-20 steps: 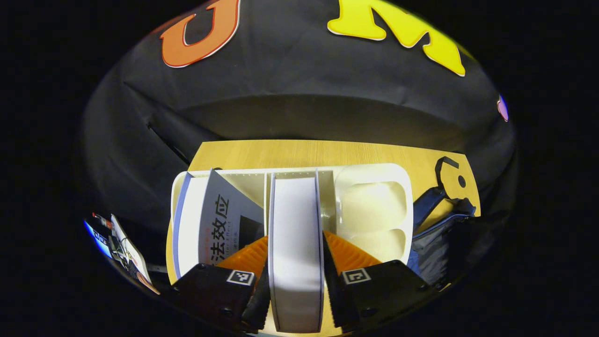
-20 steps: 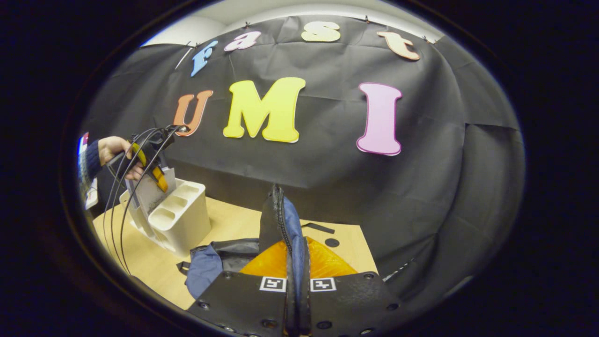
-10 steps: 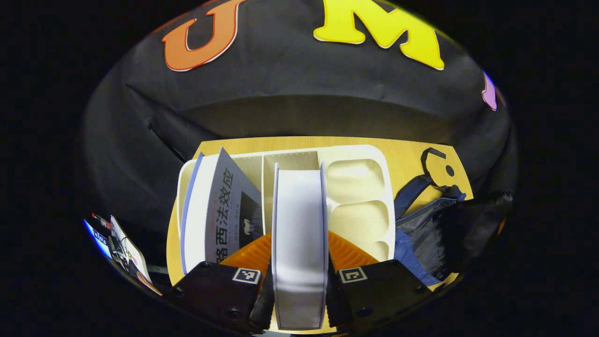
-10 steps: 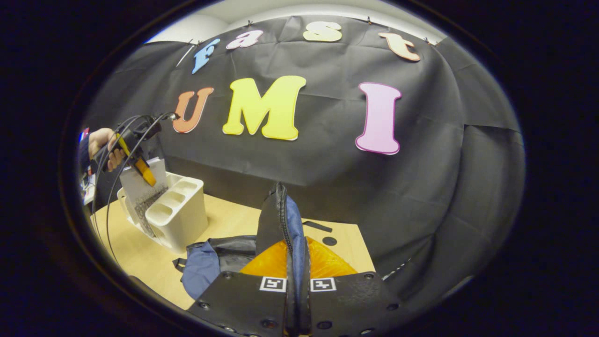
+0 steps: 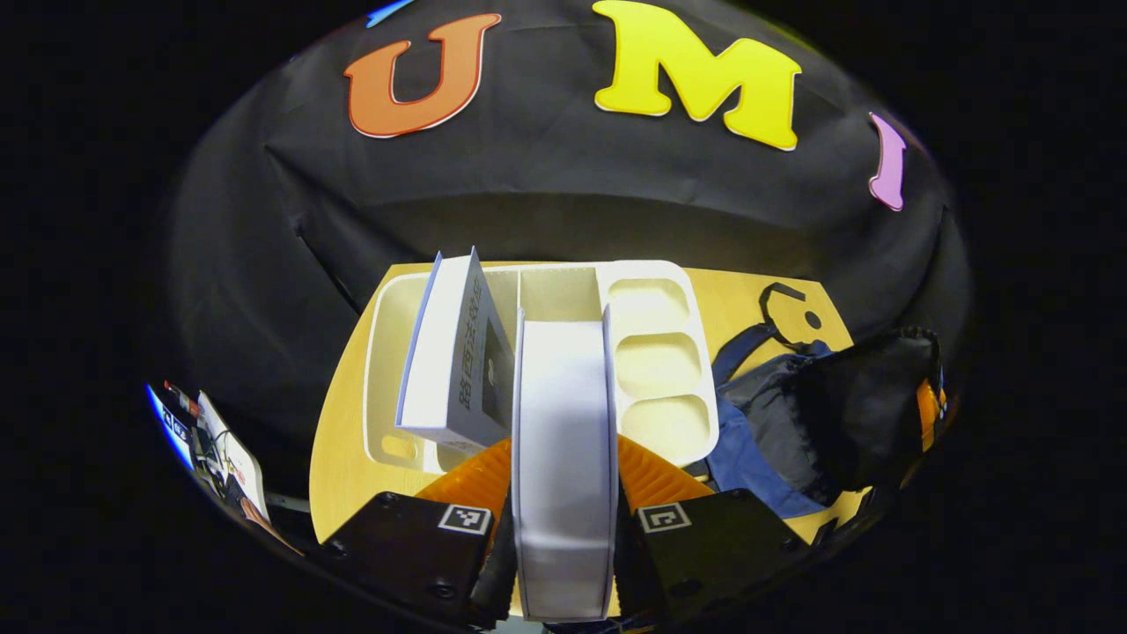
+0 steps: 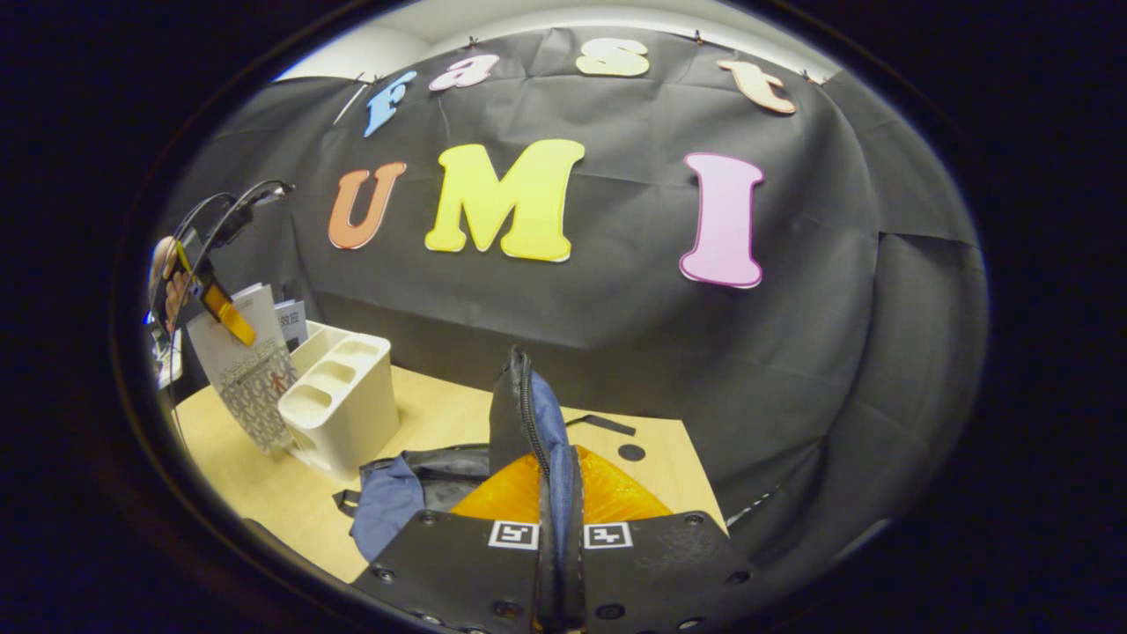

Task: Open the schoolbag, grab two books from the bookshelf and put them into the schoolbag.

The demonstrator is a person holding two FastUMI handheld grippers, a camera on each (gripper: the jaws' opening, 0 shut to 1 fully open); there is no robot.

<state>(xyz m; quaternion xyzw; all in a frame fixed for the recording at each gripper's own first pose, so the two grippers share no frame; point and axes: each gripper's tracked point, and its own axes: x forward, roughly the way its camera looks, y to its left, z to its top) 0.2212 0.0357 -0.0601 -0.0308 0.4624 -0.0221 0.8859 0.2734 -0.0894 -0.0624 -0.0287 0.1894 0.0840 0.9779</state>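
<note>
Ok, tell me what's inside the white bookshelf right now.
One grey-covered book leans in the wide left slot of the bookshelf. The middle slot and three small right compartments look empty. The book held in the left tongs covers the shelf's near end.

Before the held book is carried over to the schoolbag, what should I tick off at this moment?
1. Left gripper jaws press both sides of the held book: ok.
2. Book free of the bookshelf slot: looks ok in the right gripper view, bottom edge partly hidden.
3. Right gripper jaws pinch the schoolbag flap upright: ok.
4. Bag opening wide enough: cannot tell.
5. Second book in the shelf, leaning: ok.
</note>
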